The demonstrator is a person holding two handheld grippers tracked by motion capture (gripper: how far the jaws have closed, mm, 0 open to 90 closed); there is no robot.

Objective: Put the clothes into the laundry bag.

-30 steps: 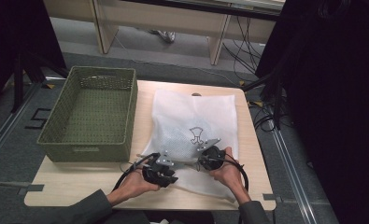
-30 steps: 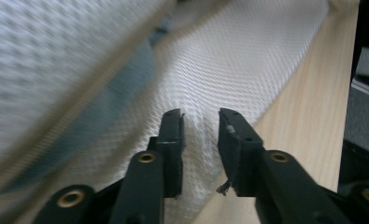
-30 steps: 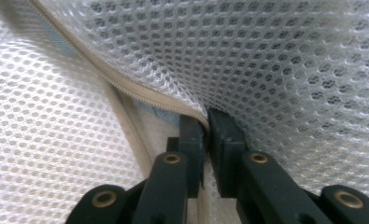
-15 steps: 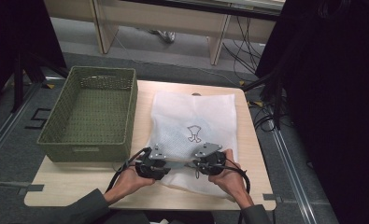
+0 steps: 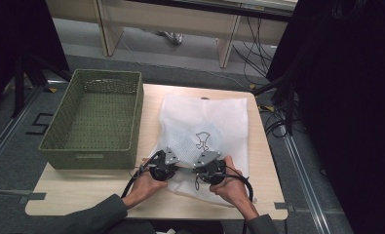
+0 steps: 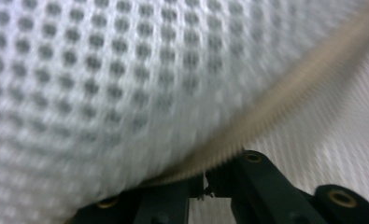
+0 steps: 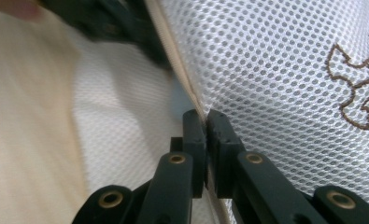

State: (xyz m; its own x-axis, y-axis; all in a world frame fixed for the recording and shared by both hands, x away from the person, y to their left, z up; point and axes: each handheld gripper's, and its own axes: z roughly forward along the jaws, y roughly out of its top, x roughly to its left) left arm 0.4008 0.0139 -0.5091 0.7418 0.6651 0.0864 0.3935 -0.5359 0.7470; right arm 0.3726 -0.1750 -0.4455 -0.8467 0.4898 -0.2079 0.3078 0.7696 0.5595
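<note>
A white mesh laundry bag (image 5: 204, 119) with a brown embroidered emblem (image 5: 202, 141) lies flat on the wooden table (image 5: 83, 192). Both grippers meet at its near part, facing each other. My left gripper (image 5: 177, 165) is shut on the bag's beige zipper edge (image 6: 266, 107), and the mesh bulges close over its camera. My right gripper (image 7: 205, 119) is also shut on that zipper edge (image 7: 173, 60), with the emblem (image 7: 355, 88) to its right. In the high view the right gripper (image 5: 194, 166) sits just right of the left one.
A green woven basket (image 5: 95, 119) stands on the left half of the table, touching the bag's left side. The left gripper's black jaws (image 7: 117, 23) show at the top of the right gripper view. Black cables trail from both grippers toward the near table edge.
The two grippers have drawn closer together over the bag's near part. The near edge of the bag has bunched up between them.
</note>
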